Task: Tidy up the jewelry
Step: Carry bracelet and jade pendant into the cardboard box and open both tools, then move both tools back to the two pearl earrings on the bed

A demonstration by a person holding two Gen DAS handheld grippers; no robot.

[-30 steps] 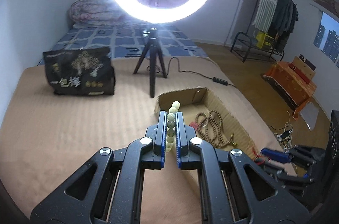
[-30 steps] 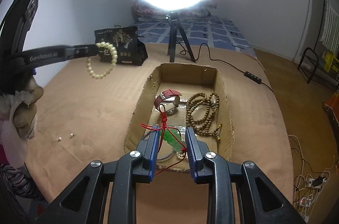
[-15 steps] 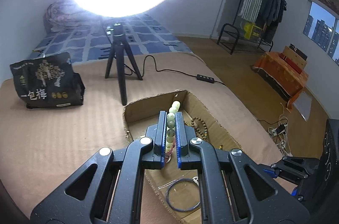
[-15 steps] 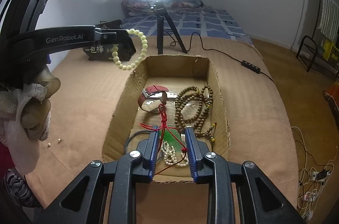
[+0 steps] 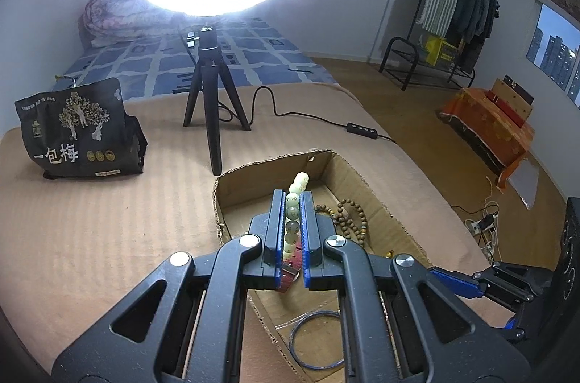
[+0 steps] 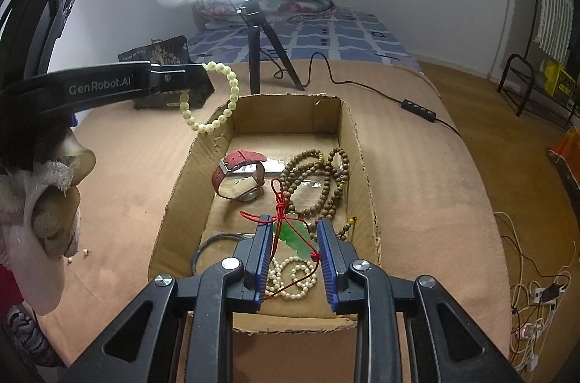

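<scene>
My left gripper (image 5: 291, 201) is shut on a pale green bead bracelet (image 5: 294, 209). In the right wrist view the bracelet (image 6: 217, 114) hangs from it over the left wall of an open cardboard box (image 6: 357, 143). The box holds a red-strap watch (image 6: 239, 174), brown wooden beads (image 6: 319, 180), a green pendant on red cord (image 6: 295, 232), a white pearl string (image 6: 290, 278) and a dark ring (image 5: 317, 339). My right gripper (image 6: 295, 238) is open over the box's near end, the pendant below between its fingers.
The box sits on a tan mat (image 5: 90, 219). A ring light on a black tripod (image 5: 212, 100) stands behind the box, its cable (image 5: 359, 129) running right. A black printed bag (image 5: 76, 129) stands at far left. Two small beads (image 6: 78, 254) lie on the mat.
My left gripper has carried the bracelet right, from over the mat to the box's left wall. My right gripper has stayed open over the box's near end.
</scene>
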